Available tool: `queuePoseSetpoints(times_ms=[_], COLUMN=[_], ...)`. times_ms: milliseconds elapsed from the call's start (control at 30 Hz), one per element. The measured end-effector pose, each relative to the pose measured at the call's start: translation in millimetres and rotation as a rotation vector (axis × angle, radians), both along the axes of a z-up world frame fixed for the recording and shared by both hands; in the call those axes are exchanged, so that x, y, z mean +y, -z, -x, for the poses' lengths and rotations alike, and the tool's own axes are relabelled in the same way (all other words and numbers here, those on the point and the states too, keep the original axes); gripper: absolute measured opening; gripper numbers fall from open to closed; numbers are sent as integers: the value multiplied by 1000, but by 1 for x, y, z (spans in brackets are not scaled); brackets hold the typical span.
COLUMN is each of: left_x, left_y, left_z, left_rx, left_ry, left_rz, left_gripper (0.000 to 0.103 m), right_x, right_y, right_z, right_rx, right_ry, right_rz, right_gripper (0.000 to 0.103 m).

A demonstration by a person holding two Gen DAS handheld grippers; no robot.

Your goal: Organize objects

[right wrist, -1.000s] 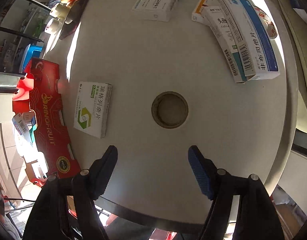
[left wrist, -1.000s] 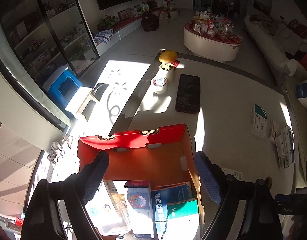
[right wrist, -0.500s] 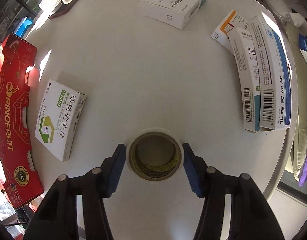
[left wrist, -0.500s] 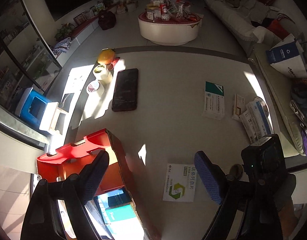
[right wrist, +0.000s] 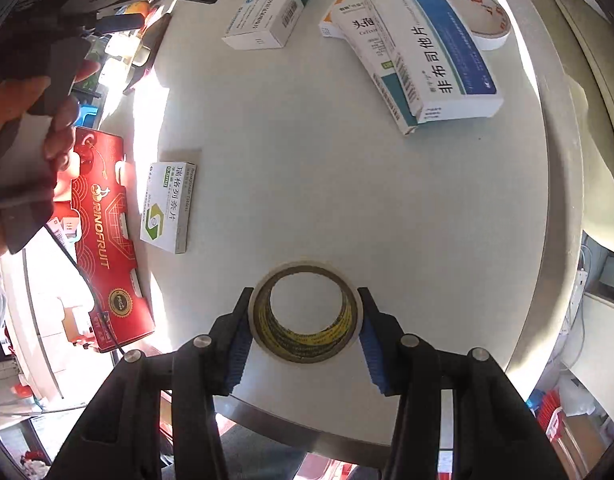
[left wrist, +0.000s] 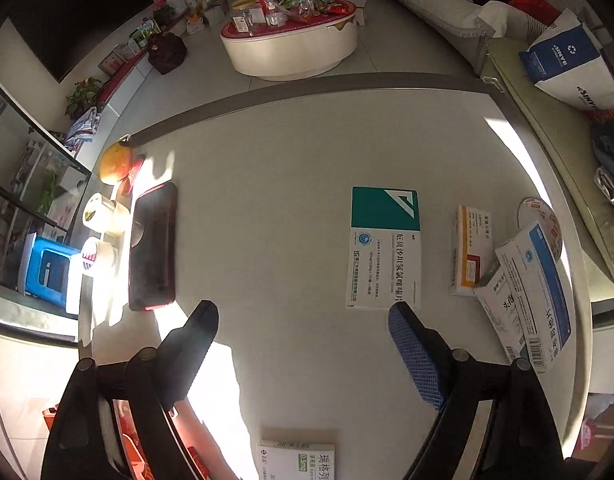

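Observation:
My right gripper (right wrist: 305, 296) is shut on a beige tape roll (right wrist: 307, 346) with a yellow-printed core, near the round white table's (right wrist: 307, 152) front edge. Both blue pads press on the roll's sides. My left gripper (left wrist: 303, 312) is open with nothing between its fingers, over bare tabletop. A teal-and-white medicine box (left wrist: 383, 248) lies just beyond its right fingertip. A green-and-white medicine box (right wrist: 167, 206) lies flat beside the red carton (right wrist: 107, 240) at the table's left edge. A person's hand (right wrist: 27, 120) holds the left gripper, seen in the right wrist view.
Blue-and-white boxes (right wrist: 427, 48), an orange-and-white box (left wrist: 469, 248) and a white tape roll (right wrist: 483, 16) crowd the table's right side. On the left side lie a dark phone (left wrist: 153, 240), two small rolls (left wrist: 103, 212) and an orange fruit (left wrist: 115, 162).
My right gripper moved onto the tape roll and closed on it. My left gripper swung from above the red carton to over the tabletop near the teal-and-white box, still open.

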State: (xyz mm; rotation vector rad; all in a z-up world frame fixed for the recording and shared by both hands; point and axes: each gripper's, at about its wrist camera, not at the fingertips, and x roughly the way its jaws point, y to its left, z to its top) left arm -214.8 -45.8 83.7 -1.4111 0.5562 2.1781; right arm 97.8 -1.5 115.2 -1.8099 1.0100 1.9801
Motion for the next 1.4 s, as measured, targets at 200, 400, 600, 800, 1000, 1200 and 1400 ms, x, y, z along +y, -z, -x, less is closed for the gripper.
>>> queuePoseSetpoints(times_ms=[200, 400, 600, 800, 1000, 1200, 1400], left_x=[47, 68, 77, 76, 34, -46, -104], left_y=[46, 64, 81, 65, 33, -19, -53], left_z=[20, 24, 21, 14, -20, -92, -144], left_rx=[-74, -130, -183, -205, -239, -220, -193], left_ry=[-2, 18, 10, 38, 14, 33, 89], left_rz=[18, 9, 24, -38, -135, -182, -169], left_gripper=[90, 98, 100, 31, 31, 31, 31], right_x=[16, 23, 24, 26, 29, 28, 15], right_y=[-20, -23, -25, -27, -34, -32, -29], right_z=[-36, -42, -38, -37, -37, -40, -43], right_rx=[14, 20, 24, 32, 74, 112, 177], right_ry=[83, 82, 77, 85, 121, 214, 347], right_rz=[28, 46, 49, 42, 74, 184, 342], right_gripper=[48, 48, 48, 48, 48, 48, 48])
